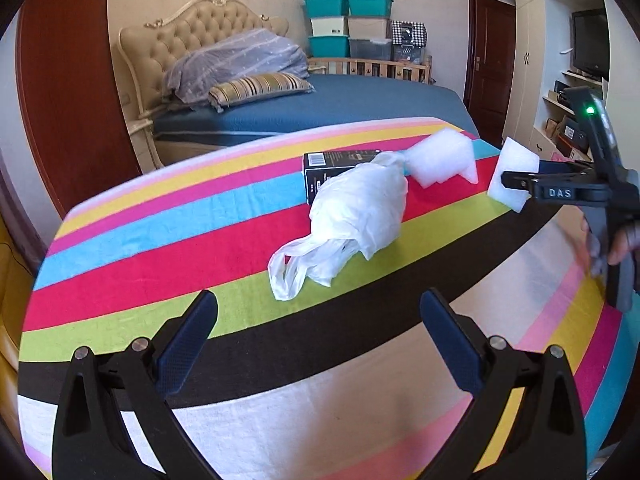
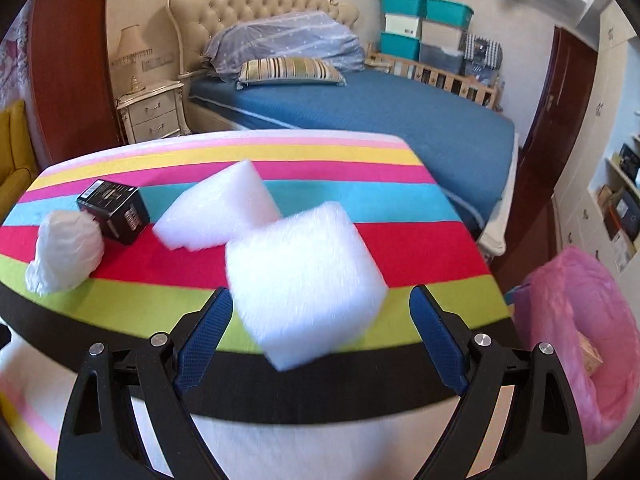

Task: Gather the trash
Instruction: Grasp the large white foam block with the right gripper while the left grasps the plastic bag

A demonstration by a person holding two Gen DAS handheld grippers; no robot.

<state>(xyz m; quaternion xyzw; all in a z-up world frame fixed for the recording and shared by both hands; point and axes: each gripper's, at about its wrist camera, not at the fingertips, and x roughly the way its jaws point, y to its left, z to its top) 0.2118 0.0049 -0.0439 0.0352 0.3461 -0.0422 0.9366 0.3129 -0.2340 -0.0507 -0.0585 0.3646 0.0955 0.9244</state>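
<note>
A crumpled white plastic bag (image 1: pixel 356 216) lies on the striped table (image 1: pixel 160 240), in front of a black box (image 1: pixel 332 160) and a white foam block (image 1: pixel 444 158). My left gripper (image 1: pixel 318 312) is open and empty, short of the bag. My right gripper (image 2: pixel 320 304) has its jaws wide apart, with a second white foam block (image 2: pixel 304 280) between the fingers; it touches the left pad, and a gap shows at the right pad. In the left wrist view that block (image 1: pixel 514 172) sits at the right gripper's tip. The bag (image 2: pixel 66 252), box (image 2: pixel 114 210) and first foam block (image 2: pixel 218 208) show to the left.
A bin lined with a pink bag (image 2: pixel 576 336) stands off the table's right edge. A blue bed (image 2: pixel 380 112) lies behind the table, with stacked storage boxes (image 2: pixel 424 28), a nightstand (image 2: pixel 154 112) and wall shelves (image 1: pixel 568 120) around.
</note>
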